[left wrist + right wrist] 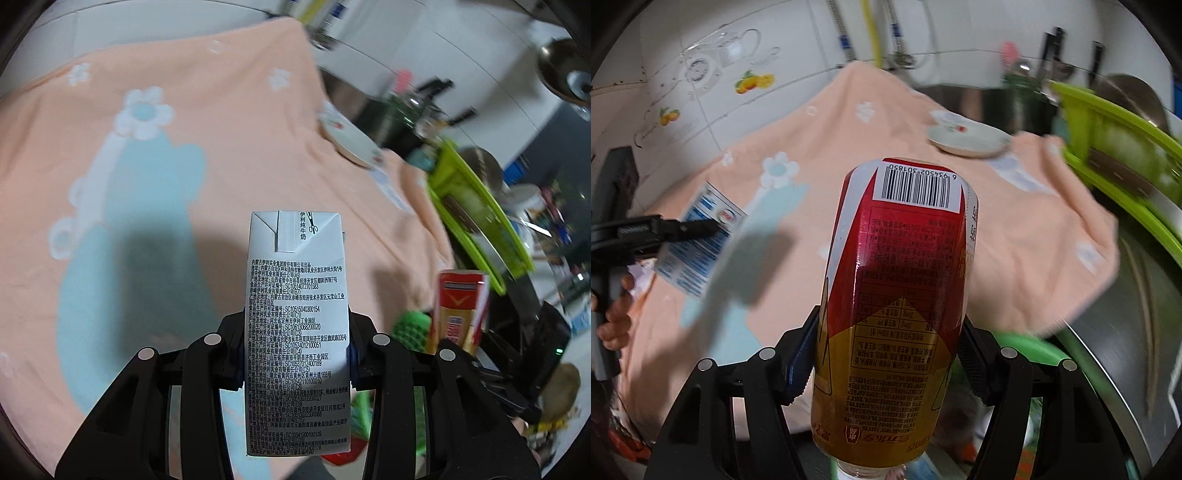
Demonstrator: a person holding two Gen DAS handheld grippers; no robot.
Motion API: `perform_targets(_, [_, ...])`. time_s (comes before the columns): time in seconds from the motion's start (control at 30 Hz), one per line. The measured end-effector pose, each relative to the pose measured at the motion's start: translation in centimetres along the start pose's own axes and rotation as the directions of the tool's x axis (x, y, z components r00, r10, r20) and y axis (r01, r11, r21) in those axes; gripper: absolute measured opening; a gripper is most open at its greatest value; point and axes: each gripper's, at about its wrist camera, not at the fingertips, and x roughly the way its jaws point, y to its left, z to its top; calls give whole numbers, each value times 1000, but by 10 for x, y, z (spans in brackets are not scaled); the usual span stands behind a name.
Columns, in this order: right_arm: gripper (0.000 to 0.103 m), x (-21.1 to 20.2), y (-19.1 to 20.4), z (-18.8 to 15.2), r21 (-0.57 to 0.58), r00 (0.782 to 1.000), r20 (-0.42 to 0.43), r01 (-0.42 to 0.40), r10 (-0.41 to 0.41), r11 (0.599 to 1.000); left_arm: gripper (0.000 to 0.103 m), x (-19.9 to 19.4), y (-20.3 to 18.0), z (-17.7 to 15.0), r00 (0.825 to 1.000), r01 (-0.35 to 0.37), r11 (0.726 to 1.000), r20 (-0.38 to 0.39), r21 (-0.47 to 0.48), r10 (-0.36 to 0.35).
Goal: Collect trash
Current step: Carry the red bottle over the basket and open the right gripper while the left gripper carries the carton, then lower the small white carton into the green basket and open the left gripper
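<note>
I've got left gripper (297, 354) clamped on milk carton (297, 314), right gripper (886, 354) clamped on bottle (897, 295), both long axes pointing fwd out of the fingers, no bin visible ahead.

Both wrist views look forward, close above the shared peach cloth (240, 110) and saucer (967, 140).

White carton (297, 332) black print; red-gold bottle (897, 306); peach cloth (221, 129) white-blue flowers
</note>
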Motion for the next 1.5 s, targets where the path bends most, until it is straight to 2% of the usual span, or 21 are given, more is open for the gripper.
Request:
perform_targets(0.27, [65,-12,-47,-57,0,987,-46,152,-152,988,38,23,-59,-37,994,89,992,-70,92,-83])
perform_targets(0.37, [65,-6,-63,-77,-8,977,-90,194,-194,981,38,32,-78,-50,993,89,987,-85,135,-78])
perform_targets(0.7, [66,15,-86,-117,12,960,-200,202,-195,979,38,66,-110,-81,979,125,975,-181,182,-92])
perform_targets(1.0, [67,4,-88,-122,46,970,-164,190,-180,981,38,90,-129,-102,971,120,965,-230,232,-66])
perform_targets(1.5, [75,-53,-78,-130,131,988,-41,154,-149,979,39,125,-146,-126,958,106,957,-286,270,-25])
